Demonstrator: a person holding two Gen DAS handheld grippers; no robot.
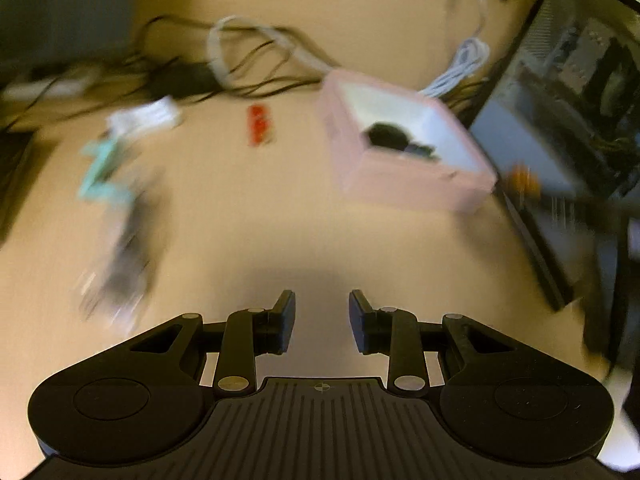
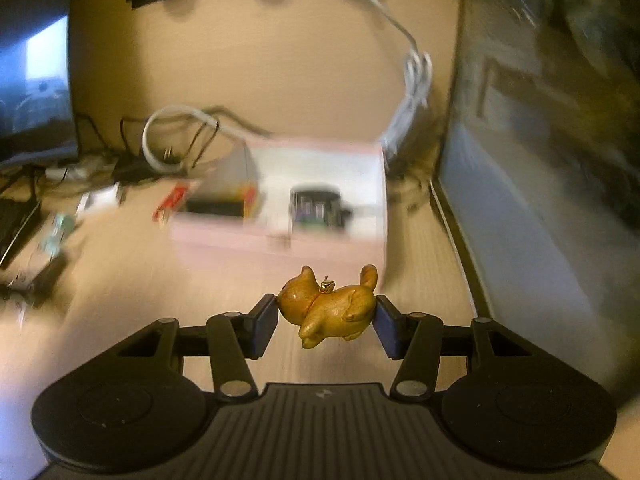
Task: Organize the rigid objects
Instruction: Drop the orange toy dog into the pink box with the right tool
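Right gripper [image 2: 327, 322]: clamped on a small golden-brown animal figurine [image 2: 330, 308], pinched at both ends between the blue pads [image 2: 266, 326], held above the tan table [image 2: 280, 76], just in front of the pink box's [image 2: 280, 244] near wall. Inside the box a dark item [image 2: 318, 208] is seen in the right compartment and a black one with red-yellow edges [image 2: 220, 205] in the left; details lost to motion blur.

Left gripper [image 1: 322, 322]: jaws parted at a moderate gap, nothing held between them, table seen below. The pink box [image 1: 404, 176] sits ahead toward the table's right edge, beside a dark monitor [image 1: 560, 120]. A red object [image 1: 259, 125] lies mid-table left of the box; a teal item [image 1: 102, 168] and a white packet [image 1: 146, 117] are near the left edge, too blurred to identify. Black and white cables [image 1: 248, 56] are tangled toward the far edge
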